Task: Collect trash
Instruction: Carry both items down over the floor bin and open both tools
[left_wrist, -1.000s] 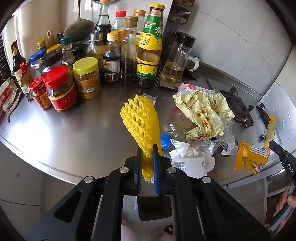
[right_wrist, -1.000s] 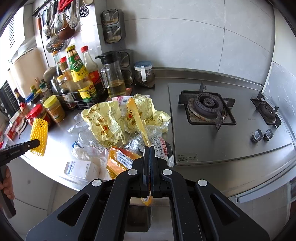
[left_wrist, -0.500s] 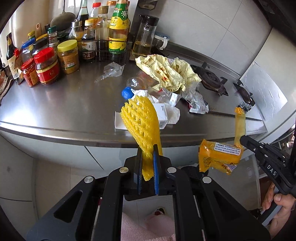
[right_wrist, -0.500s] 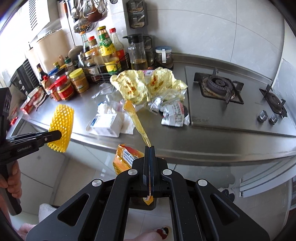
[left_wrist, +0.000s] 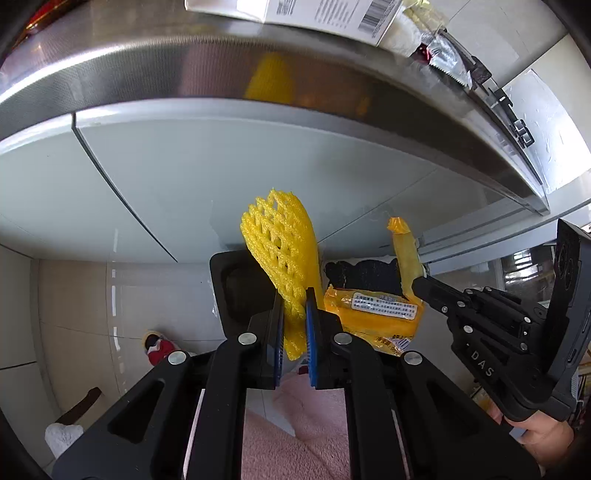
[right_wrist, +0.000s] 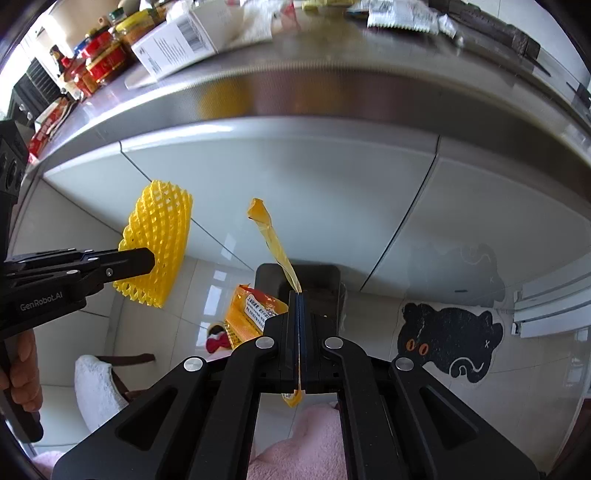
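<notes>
Above both my claws runs the steel counter edge (left_wrist: 258, 66), with the pale cabinet doors (right_wrist: 295, 177) under it, straight ahead of the fingers. A white box (right_wrist: 173, 40) and some wrappers sit up on the counter, well above and beyond either claw. On the floor to the right of my right claw lies a black cat-shaped mat (right_wrist: 450, 339). Just ahead of and below both claws stands the dark bin (right_wrist: 314, 284), its opening facing up; I cannot tell what is inside.

My left claw (left_wrist: 294, 306) is clamped on the yellow foam net (left_wrist: 280, 251), which sticks up and forward from between the blue pads (left_wrist: 311, 332). My right claw (right_wrist: 297, 306) is pressed together on the thin tail of the orange packet (right_wrist: 255, 314); the tail (right_wrist: 273, 243) rises ahead of the fingers, and the packet body hangs just left of them, near the bin.
</notes>
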